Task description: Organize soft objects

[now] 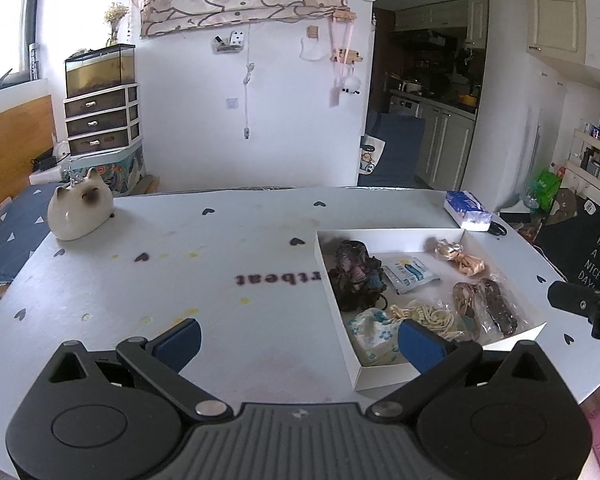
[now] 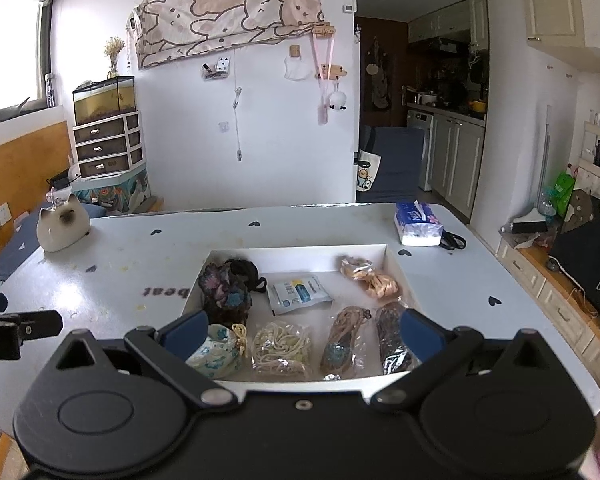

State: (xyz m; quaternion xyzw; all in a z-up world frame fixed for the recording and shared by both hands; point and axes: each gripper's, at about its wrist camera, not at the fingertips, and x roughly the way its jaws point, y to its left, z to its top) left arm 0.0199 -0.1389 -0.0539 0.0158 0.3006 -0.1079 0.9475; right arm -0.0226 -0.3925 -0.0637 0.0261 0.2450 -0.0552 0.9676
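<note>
Right wrist view: right tool (image 2: 300, 338) wide open, empty, above tray (image 2: 300, 249).

Bare table (image 1: 228, 312) left of white box (image 1: 332, 280): open passage. Obstacles: ceramic cat (image 1: 79, 212) at far-left corner, tissue pack (image 2: 418, 224) and scissors (image 2: 454, 240) far right. Inside box, open floor between blue sachet (image 2: 298, 294) and ribbon bundle (image 2: 370, 278).
</note>
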